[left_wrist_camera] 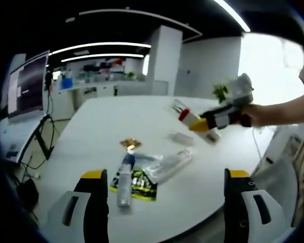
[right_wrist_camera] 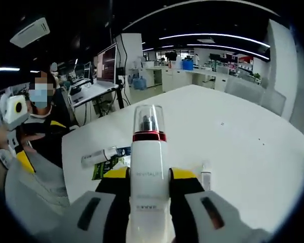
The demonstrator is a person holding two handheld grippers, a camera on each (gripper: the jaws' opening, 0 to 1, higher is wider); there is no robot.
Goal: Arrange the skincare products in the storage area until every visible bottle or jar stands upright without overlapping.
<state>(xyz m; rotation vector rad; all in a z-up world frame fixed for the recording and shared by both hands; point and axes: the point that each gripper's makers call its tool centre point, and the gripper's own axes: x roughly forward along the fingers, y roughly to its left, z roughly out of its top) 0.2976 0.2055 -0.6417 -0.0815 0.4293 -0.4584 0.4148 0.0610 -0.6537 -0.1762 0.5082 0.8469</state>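
In the left gripper view, the left gripper [left_wrist_camera: 162, 195] hangs over the near edge of the white table [left_wrist_camera: 106, 119], its yellow-tipped jaws spread wide apart with nothing between them. Just beyond the left jaw lies a slim clear tube [left_wrist_camera: 124, 183] on its side, resting across a green-and-black sachet [left_wrist_camera: 137, 183]. Behind those sits a small gold-wrapped item [left_wrist_camera: 130, 144], too small to tell what it is. Moving right, a clear plastic package [left_wrist_camera: 169, 164] lies flat, and farther back another small clear tube [left_wrist_camera: 181, 137] is down on its side too.

At the right, held up above the table, comes the right gripper [left_wrist_camera: 195, 121], a hand [left_wrist_camera: 253, 115] behind it, clamped on a white pump bottle [left_wrist_camera: 185, 112] with a red collar and clear cap.

Over to the right gripper view: the clear tube and sachet lie off to the left. Dead centre, the right gripper's jaws are closed firmly on the white pump bottle [right_wrist_camera: 148, 167], which points straight away from the camera — white body with faint grey lettering, red band, transparent cap over the pump head. A small clear vial [right_wrist_camera: 206, 178] sits just right of the jaws on the table.
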